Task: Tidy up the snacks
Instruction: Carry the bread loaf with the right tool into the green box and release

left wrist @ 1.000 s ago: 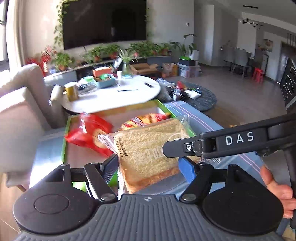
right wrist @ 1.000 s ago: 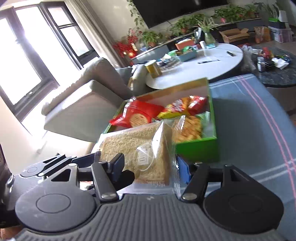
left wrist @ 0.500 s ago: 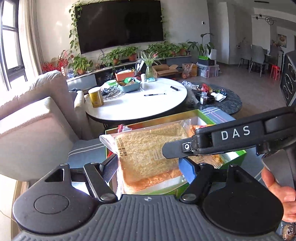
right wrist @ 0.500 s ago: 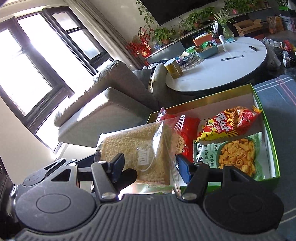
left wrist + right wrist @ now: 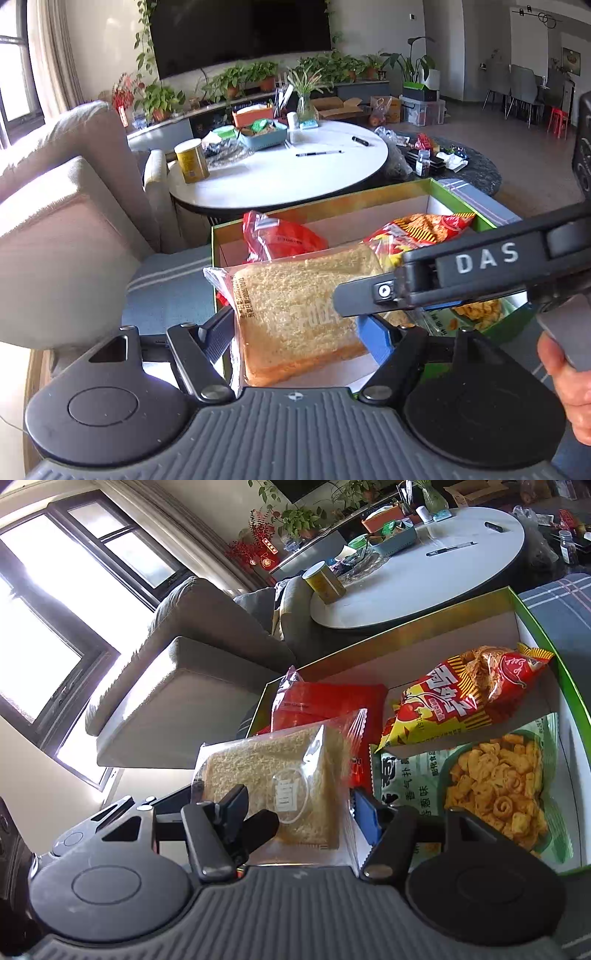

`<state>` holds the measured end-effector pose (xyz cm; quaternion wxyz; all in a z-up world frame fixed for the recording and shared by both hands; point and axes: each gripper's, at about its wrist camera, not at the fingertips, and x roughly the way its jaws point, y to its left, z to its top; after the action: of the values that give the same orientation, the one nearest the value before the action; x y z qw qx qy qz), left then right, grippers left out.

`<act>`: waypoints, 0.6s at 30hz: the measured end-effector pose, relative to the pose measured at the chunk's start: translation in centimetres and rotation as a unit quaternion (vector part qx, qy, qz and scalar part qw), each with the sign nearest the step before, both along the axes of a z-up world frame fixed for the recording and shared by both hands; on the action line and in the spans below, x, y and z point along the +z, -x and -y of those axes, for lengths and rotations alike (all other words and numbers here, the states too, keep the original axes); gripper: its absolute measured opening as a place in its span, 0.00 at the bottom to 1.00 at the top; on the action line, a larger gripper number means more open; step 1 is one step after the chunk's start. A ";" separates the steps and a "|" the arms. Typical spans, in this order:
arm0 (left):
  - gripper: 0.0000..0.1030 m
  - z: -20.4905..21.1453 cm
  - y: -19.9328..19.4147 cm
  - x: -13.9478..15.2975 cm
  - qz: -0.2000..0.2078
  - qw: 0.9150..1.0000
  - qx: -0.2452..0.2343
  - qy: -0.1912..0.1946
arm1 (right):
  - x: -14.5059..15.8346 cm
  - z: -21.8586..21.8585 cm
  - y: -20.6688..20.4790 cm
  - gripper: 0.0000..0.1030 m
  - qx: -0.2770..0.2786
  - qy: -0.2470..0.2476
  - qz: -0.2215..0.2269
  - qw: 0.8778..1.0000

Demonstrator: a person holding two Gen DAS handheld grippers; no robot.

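Note:
A clear bag of sliced bread hangs between both grippers above the near left corner of the green box. My left gripper is shut on the bag's near end. My right gripper is shut on the same bread bag, and its long black finger crosses the left wrist view. Inside the green box lie a red bag, a red-and-yellow chip bag and a green bag of orange curls.
The box rests on a blue striped cloth. Behind it is a round white table with a yellow can and a pen. A beige sofa is at the left. A person's hand shows at the right edge.
Both grippers have carried the bread bag forward and down over the box. The box and its snacks now look nearer, and the bag hangs over its near left part.

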<state>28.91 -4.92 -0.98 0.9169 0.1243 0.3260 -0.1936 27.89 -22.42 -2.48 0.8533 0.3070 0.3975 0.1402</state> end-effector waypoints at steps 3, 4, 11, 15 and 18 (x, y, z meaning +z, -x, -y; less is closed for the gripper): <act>0.67 -0.9 -0.1 -0.4 -0.013 1.000 0.002 0.019 | -0.5 0.4 -0.2 0.78 0.000 0.000 -0.007 1.000; 0.68 -1.2 0.2 -0.3 -0.011 1.000 0.005 0.022 | -0.7 0.8 0.0 0.78 0.000 -0.007 -0.010 1.000; 0.68 -3.3 1.6 1.2 0.011 0.999 0.027 0.036 | 0.0 1.2 1.8 0.78 0.004 0.015 -0.005 1.000; 0.68 -4.7 2.1 1.6 0.014 0.998 0.051 0.039 | 0.7 1.4 2.6 0.78 -0.002 0.019 0.002 1.000; 0.68 -6.2 2.5 1.6 0.011 0.996 0.076 0.046 | 1.3 1.4 3.2 0.78 -0.002 0.025 0.008 1.000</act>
<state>26.44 1.23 0.63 0.9372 0.0593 0.3152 -0.1368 24.66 -23.84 -1.14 0.8642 0.2856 0.3931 0.1309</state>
